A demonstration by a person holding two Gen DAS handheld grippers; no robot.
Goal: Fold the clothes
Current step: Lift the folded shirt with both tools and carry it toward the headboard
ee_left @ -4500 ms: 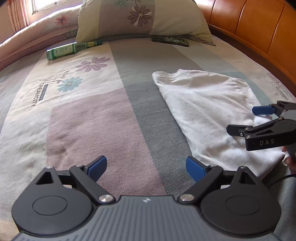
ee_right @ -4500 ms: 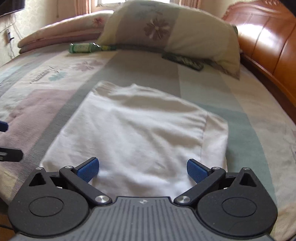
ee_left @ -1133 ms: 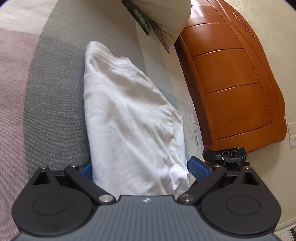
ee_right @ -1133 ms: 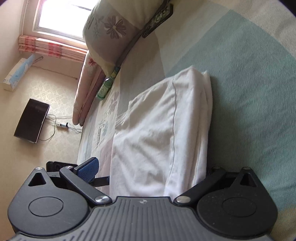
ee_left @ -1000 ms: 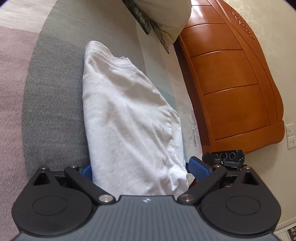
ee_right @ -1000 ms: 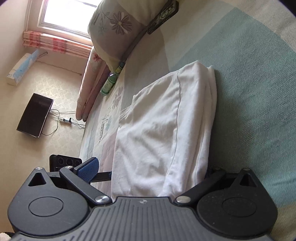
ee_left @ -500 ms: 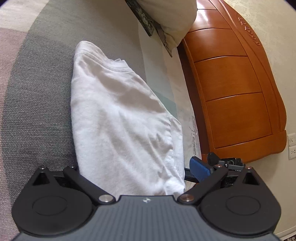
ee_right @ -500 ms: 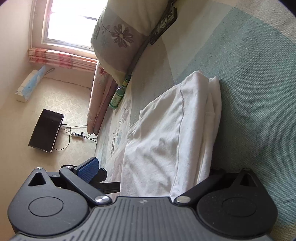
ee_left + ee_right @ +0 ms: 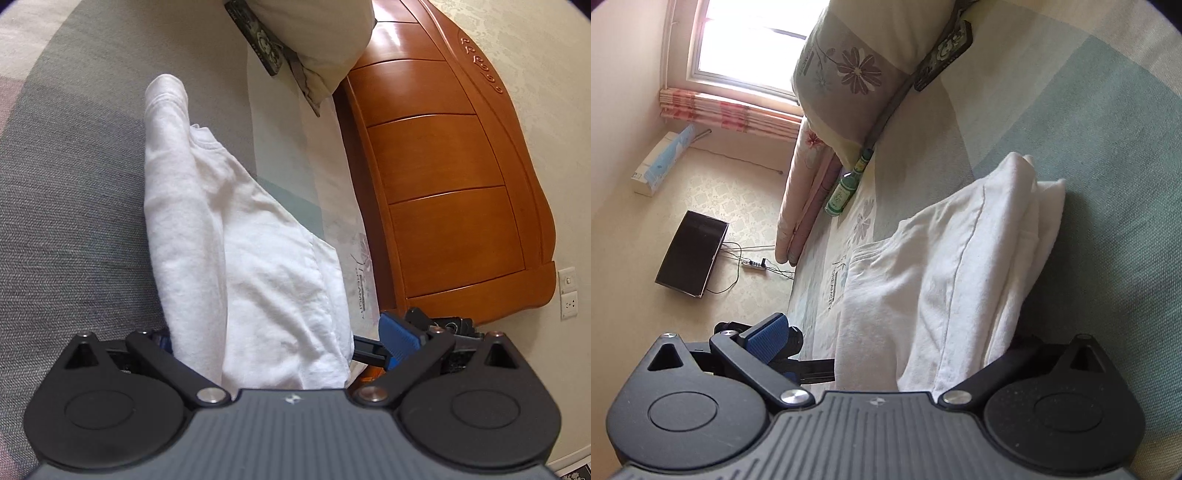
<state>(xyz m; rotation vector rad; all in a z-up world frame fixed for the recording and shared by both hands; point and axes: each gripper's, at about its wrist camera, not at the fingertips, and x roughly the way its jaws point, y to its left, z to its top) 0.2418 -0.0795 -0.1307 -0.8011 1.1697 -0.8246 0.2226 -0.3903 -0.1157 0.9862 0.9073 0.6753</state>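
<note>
bedsheet, printed "DREAMCITY"

Daylight pours in from the window, blown out to white glare; the white shirt casts a soft shadow on the bedspread. The wooden headboard shows a bright sheen; both views are sharp but bend strongly toward dark rounded corners.

Each camera sits just behind its own gripper and looks forward along the two fingers, low and close over the bed. The left wrist view is rolled sideways and faces toward the wooden headboard. The right wrist view is rolled the other way and faces the window. Both share the white shirt, the pillow, and each shows the other gripper.
</note>
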